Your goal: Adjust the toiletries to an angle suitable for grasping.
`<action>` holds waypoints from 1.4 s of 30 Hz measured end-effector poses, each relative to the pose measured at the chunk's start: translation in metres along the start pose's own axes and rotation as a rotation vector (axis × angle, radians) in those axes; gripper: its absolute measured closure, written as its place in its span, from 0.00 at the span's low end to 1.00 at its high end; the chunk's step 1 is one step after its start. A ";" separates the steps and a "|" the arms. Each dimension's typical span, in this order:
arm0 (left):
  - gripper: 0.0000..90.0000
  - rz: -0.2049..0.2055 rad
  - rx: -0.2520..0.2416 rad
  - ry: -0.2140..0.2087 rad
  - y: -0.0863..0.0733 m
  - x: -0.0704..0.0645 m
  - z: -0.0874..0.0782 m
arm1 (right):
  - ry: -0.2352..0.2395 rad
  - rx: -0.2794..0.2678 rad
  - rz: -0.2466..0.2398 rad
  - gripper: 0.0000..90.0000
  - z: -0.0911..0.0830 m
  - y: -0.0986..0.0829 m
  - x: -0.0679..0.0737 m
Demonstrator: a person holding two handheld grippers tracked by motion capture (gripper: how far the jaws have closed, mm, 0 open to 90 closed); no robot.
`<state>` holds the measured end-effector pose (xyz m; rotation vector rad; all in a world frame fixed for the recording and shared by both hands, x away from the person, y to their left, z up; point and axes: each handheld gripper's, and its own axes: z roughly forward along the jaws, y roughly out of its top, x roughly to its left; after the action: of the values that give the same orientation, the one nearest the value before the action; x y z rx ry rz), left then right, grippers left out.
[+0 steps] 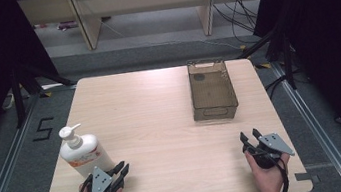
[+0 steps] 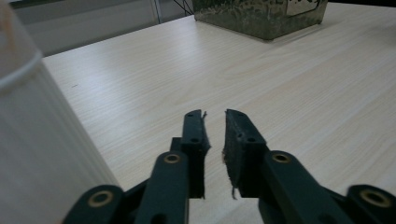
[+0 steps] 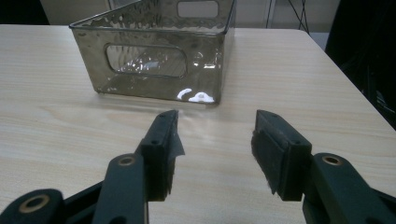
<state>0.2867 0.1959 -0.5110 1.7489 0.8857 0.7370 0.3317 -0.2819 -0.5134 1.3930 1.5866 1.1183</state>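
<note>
A white pump bottle (image 1: 84, 151) with an orange label stands near the table's front left; its side looms close at the left of the left gripper view (image 2: 37, 140). A clear, smoky plastic bin (image 1: 212, 90) sits at the back right, with nothing visible inside it. My left gripper (image 1: 124, 167) rests just right of the bottle. Its jaws stand a narrow gap apart with nothing between them (image 2: 215, 114). My right gripper (image 1: 248, 134) is near the front right corner and points at the bin (image 3: 154, 60). It is wide open and holds nothing (image 3: 217, 114).
The light wooden table (image 1: 163, 127) has bare surface between the bottle and the bin. The bin's corner (image 2: 261, 18) shows far ahead of the left jaws. Black curtains, frame legs and floor cables surround the table.
</note>
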 end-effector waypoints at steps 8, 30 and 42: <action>0.99 -0.078 -0.004 0.086 -0.001 0.010 -0.031 | 0.012 -0.003 0.003 0.57 0.000 0.000 -0.001; 1.00 -0.172 -0.031 0.299 0.002 0.047 -0.069 | 0.001 0.004 0.020 0.56 -0.001 0.000 0.001; 0.99 -0.146 -0.046 0.250 0.010 0.039 -0.059 | 0.008 0.012 0.038 0.56 -0.001 0.000 0.003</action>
<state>0.2625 0.2559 -0.4803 1.5543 1.1437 0.8842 0.3302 -0.2788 -0.5128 1.4337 1.5806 1.1398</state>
